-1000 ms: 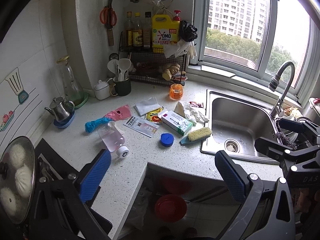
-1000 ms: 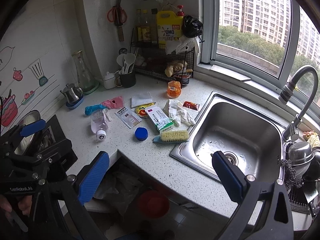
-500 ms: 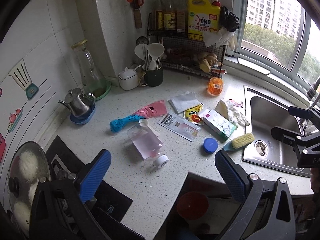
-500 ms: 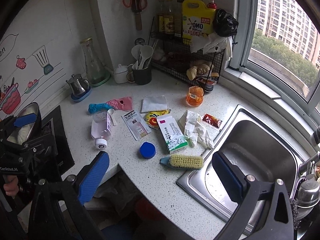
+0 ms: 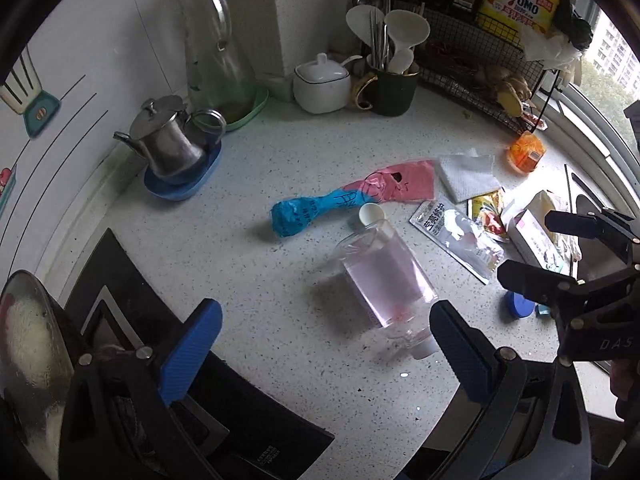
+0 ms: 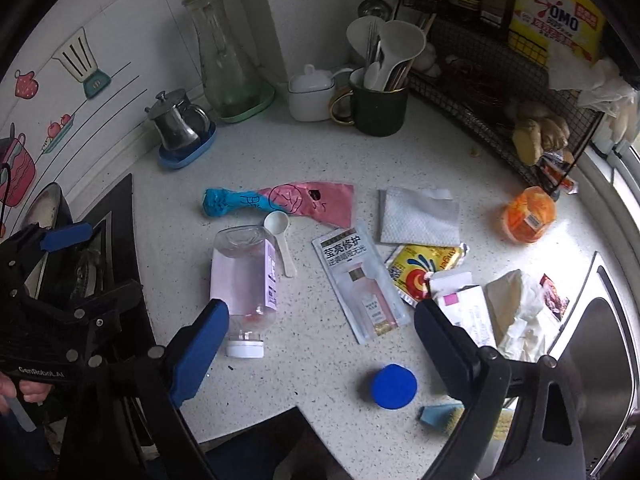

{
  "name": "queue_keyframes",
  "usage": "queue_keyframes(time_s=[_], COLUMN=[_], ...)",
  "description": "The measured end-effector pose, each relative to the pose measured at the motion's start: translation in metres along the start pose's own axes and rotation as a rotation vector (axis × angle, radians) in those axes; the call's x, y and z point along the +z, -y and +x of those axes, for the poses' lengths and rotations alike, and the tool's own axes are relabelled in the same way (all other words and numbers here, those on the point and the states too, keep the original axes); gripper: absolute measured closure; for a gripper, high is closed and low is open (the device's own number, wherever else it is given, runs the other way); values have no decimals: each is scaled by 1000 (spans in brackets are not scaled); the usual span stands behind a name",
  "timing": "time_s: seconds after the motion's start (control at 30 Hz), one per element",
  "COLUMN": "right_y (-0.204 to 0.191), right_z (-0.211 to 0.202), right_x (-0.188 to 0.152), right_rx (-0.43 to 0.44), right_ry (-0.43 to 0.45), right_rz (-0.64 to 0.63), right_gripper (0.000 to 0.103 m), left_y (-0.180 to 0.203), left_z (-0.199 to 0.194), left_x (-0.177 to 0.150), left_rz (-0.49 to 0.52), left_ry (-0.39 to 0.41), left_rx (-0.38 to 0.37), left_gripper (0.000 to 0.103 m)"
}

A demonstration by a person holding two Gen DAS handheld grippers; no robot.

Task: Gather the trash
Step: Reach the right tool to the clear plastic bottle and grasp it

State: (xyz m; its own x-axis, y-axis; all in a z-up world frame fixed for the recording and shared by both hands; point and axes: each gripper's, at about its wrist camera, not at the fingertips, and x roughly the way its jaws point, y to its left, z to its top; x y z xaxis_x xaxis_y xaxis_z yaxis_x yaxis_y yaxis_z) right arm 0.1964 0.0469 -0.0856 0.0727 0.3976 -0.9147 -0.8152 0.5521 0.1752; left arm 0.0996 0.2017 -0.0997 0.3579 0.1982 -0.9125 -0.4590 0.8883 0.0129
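Both claws have dropped closer to the tabletop [image 5: 248,264] than half a second ago; the window has slid out of view. The left claw [image 5: 320,344] and right claw [image 6: 320,340] each gape wide, holding nothing. One clear bottle [image 6: 244,280] lies flat, long axis running twelve to six, white cap at six. One blue-pink wrapper [image 6: 280,200] stretches nine to three beyond it. One white scoop [image 6: 280,236], one sachet [image 6: 360,280], one napkin [image 6: 420,216], one blue lid [image 6: 394,386] lie nearby.

Both grippers have black frames with silver screws and blue-padded jaws.
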Motion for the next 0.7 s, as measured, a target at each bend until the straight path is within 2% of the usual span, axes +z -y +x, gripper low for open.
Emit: queue_keyframes(time_s=[0.13, 0.17, 0.3, 0.47, 0.7], right_y=[-20, -22, -23, -29, -31], right_z=[35, 44, 65, 77, 90], right_x=[11, 14, 17, 16, 23], right_rx=[8, 12, 34, 72, 45], right_ry=[-81, -104, -165, -211, -267], right_rz=[-32, -31, -32, -55, -43], right_gripper=[10, 13, 13, 13, 13], left_y=[-16, -18, -26, -38, -52], left_z=[24, 29, 42, 45, 56], left_x=[-5, -7, -12, -12, -13], left_rz=[-43, -53, -65, -73, -92], left_ry=[-65, -81, -129, -145, -168], left_rx=[-12, -14, -29, -10, -9], left_gripper=[0, 0, 0, 0, 0])
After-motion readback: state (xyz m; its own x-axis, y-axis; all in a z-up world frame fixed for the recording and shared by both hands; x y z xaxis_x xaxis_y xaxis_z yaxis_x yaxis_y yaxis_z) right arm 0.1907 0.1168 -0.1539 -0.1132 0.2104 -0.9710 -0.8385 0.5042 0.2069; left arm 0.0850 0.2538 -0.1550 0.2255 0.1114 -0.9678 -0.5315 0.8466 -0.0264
